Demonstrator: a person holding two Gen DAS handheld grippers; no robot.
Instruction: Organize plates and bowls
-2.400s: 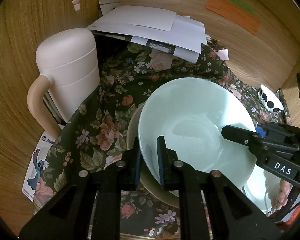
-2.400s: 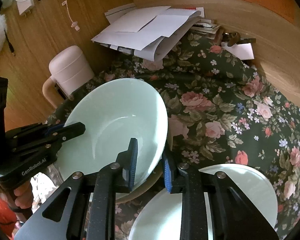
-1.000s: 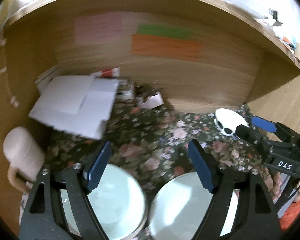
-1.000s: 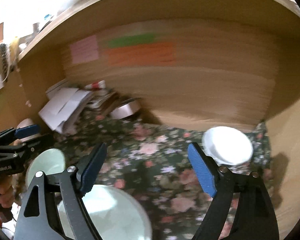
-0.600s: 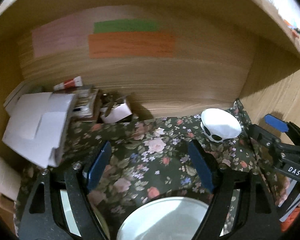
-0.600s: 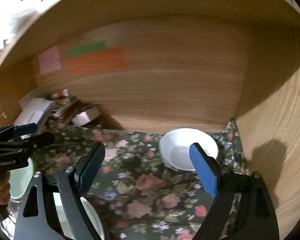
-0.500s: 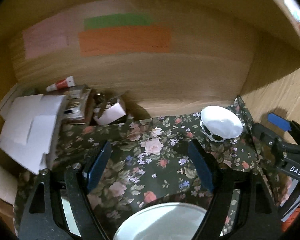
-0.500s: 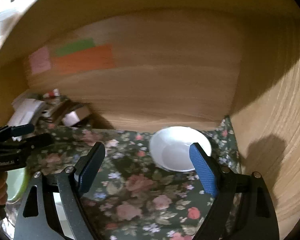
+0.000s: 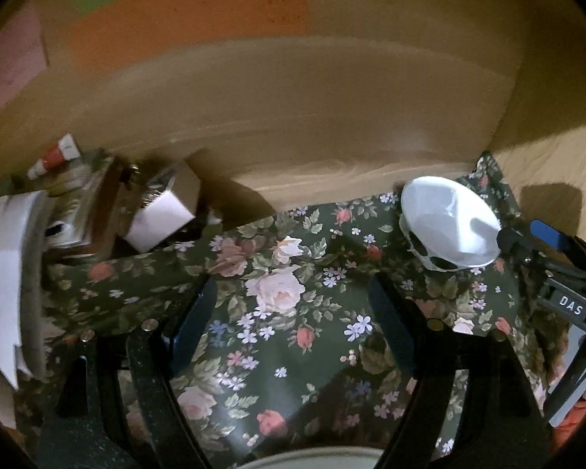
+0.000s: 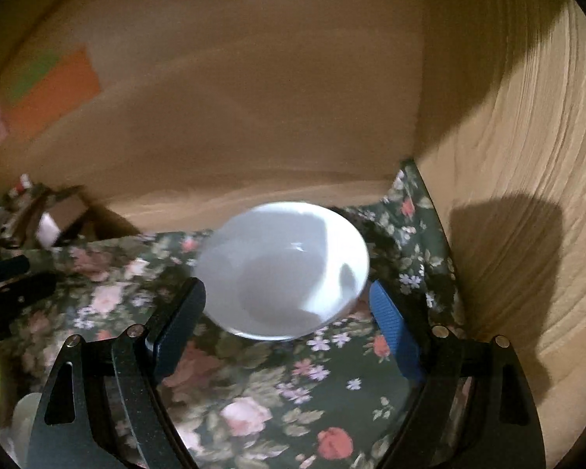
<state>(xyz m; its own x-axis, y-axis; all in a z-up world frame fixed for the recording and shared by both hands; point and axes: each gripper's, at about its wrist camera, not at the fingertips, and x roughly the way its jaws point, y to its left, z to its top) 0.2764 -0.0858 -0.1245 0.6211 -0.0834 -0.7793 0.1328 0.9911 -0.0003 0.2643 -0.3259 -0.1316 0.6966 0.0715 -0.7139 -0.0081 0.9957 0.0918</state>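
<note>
A small white bowl [image 10: 285, 269] with dark spots on its outside sits on the floral cloth [image 10: 277, 410] near the back right corner of the wooden alcove; it also shows in the left wrist view [image 9: 449, 226]. My right gripper [image 10: 287, 312] is open and empty, its fingertips on either side of the bowl's near edge, not touching it. My left gripper [image 9: 291, 312] is open and empty over the bare cloth [image 9: 277, 336]. The rim of a pale plate [image 9: 316, 459] shows at the bottom of the left wrist view. The right gripper [image 9: 543, 250] appears beside the bowl there.
The wooden back wall [image 9: 293, 117] carries orange, green and pink notes. The right side wall [image 10: 527, 156] stands close to the bowl. A pile of papers, a small white box [image 9: 160, 219] and a tube [image 9: 54, 156] lie at the back left.
Both grippers let go of the pale green bowl, opened and swung up and right. The right gripper has moved forward to the white bowl, which now sits between its fingertips.
</note>
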